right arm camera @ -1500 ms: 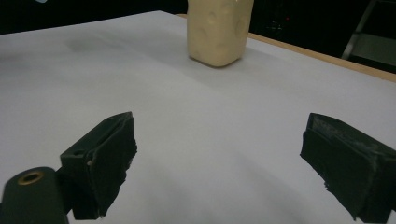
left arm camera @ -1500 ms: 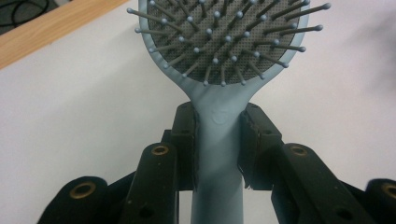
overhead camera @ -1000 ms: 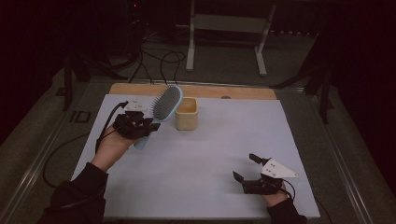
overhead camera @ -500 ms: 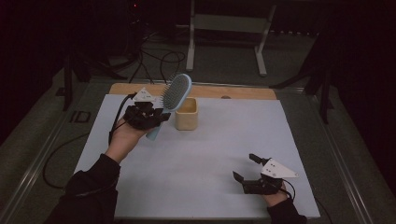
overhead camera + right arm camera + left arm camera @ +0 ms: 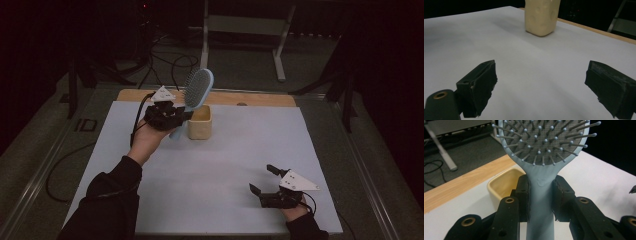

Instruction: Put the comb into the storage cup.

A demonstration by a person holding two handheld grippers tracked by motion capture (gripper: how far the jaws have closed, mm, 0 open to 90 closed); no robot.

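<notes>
Hairbrush (image 5: 196,90), pale blue with a grey bristle pad, is held upright in the air near the far edge of the table (image 5: 240,150), just left of a small cream-coloured cup (image 5: 199,121) and leaning over it. The brush's handle is clamped between the jaws of the left gripper (image 5: 176,116), well below the head.

The step in hand is judged to be the carrying of the brush to the cup. The next move would call for the handle's lower end to be brought over the cup's open top, kept near upright, lowered inside, and only then released, so that the light cup is not tipped.

The right gripper (image 5: 264,181) rests near the table's near right corner, its jaws spread wide with nothing between them.

In the left gripper view, the grip on the hairbrush (image 5: 541,202) is seen closely: both pads press the narrow neck, and the cup (image 5: 504,183) is seen to be hollow and empty. In the right gripper view, the cup's (image 5: 541,16) outer wall is shown from low down, dimpled on its face, standing on the white table (image 5: 529,65) far ahead.
</notes>
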